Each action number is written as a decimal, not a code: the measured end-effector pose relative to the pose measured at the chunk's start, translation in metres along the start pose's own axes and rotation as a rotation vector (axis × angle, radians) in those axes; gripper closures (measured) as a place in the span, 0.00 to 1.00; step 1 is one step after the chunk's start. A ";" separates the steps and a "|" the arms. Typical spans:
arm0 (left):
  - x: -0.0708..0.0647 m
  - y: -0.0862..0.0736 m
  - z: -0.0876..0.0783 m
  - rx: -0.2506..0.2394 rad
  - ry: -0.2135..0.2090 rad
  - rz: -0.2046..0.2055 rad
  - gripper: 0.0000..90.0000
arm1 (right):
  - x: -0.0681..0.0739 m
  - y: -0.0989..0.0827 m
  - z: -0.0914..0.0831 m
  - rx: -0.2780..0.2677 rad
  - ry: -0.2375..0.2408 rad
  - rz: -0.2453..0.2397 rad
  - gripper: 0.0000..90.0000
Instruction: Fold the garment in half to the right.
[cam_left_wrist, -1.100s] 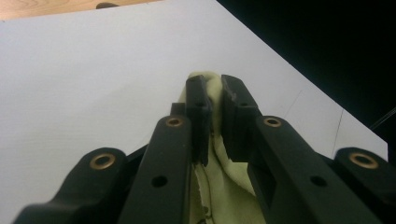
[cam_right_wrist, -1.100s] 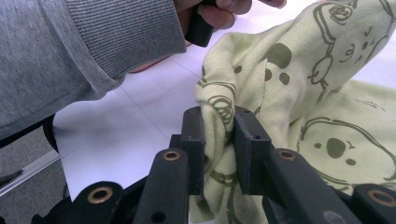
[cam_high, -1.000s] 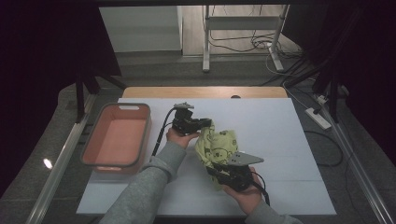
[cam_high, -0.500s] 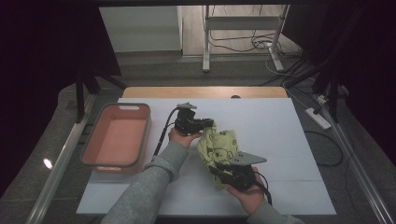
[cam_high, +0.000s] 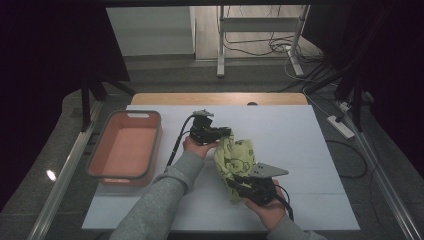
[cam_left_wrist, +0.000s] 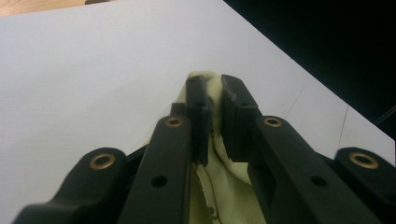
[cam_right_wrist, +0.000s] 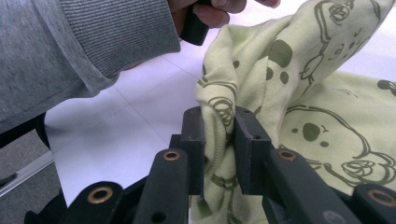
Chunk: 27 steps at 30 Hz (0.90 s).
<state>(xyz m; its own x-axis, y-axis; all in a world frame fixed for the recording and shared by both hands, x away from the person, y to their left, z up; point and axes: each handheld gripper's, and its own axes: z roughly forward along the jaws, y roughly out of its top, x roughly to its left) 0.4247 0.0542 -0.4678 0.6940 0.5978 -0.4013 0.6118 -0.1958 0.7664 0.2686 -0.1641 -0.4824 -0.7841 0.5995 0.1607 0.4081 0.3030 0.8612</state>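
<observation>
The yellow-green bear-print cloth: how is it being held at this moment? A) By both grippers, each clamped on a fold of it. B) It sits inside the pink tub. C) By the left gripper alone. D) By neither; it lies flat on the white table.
A: the left gripper pinches one fold of the bear-print cloth between its pads, and the right gripper is clamped on another fold, with the cloth bunched up between them.

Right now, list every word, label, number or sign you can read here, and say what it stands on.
None: no readable text in any view.
The yellow-green cloth carries a printed bear pattern, pictures only, no letters.
The pink bin and the white table top bear no marking that can be made out.
The black jaws of the left hand-held gripper and the right hand-held gripper, both clamped on the cloth, show no lettering.
</observation>
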 end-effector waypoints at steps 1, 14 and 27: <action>0.000 0.000 0.001 0.000 -0.001 0.000 0.91 | 0.000 0.000 0.000 0.000 -0.001 0.000 0.85; 0.000 0.000 0.015 0.015 -0.011 0.000 0.91 | -0.007 -0.004 -0.005 0.011 -0.016 0.016 0.85; 0.001 -0.002 0.030 0.032 -0.012 -0.002 0.90 | -0.014 -0.008 -0.009 0.022 -0.031 0.046 0.85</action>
<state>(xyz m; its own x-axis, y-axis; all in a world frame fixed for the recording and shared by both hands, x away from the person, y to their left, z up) 0.4361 0.0320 -0.4845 0.6972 0.5888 -0.4089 0.6249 -0.2196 0.7492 0.2725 -0.1815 -0.4869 -0.7496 0.6356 0.1848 0.4542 0.2909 0.8421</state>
